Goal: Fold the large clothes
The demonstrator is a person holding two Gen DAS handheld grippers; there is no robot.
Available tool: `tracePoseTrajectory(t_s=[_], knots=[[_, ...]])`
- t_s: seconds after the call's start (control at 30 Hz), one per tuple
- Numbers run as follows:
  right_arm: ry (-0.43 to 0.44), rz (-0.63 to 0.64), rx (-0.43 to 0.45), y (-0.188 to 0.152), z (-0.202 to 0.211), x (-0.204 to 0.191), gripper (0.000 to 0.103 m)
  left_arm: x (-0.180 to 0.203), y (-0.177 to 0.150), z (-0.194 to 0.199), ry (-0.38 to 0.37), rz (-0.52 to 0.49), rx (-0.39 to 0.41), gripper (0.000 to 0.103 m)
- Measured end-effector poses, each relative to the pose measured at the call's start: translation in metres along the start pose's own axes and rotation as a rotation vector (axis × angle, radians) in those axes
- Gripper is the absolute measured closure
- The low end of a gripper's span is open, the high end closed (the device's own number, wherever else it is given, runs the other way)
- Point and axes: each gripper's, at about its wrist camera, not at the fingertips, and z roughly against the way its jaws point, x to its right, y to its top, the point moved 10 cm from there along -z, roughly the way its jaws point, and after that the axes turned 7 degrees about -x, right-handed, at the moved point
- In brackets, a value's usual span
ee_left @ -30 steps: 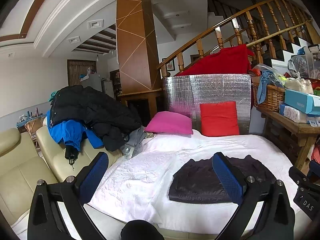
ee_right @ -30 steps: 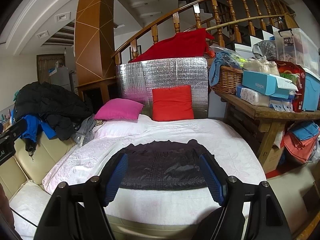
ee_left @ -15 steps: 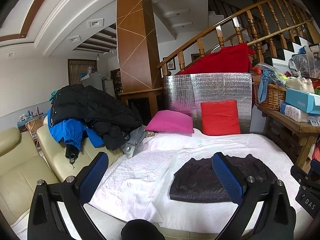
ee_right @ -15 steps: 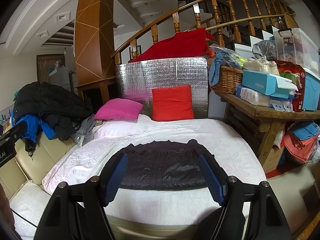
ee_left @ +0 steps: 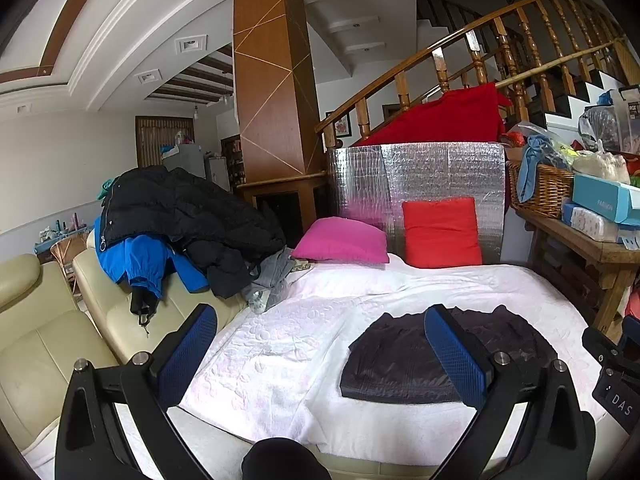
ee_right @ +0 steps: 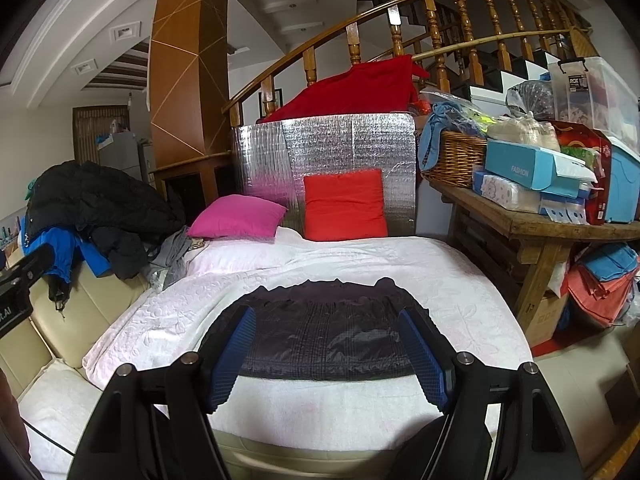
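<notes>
The dark garment (ee_right: pixel 328 332) is lying already folded into a flat rectangle near the front edge of the white bedspread (ee_left: pixel 280 340), so a careless grab at only its top layer is likely pulling the fold apart, and dragging it forward is risking a slide off the edge. Both hands are hovering back from the bed, angled slightly downward. The left gripper (ee_left: pixel 320 356) and right gripper (ee_right: pixel 326 350) are each gaping wide, holding nothing.
</notes>
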Motion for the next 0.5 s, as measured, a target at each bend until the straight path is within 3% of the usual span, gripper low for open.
tracePoseTrajectory(t_s=[0.33, 0.5], knots=[[-0.012, 0.017, -0.018, 0.008, -0.022, 0.0, 0.026, 0.006, 0.0, -0.023, -0.031, -0.002, -0.032, 0.0], [-0.032, 0.025, -0.036, 0.022, -0.05, 0.011, 0.026, 0.014, 0.01, -0.06, -0.13, 0.006, -0.069, 0.0]])
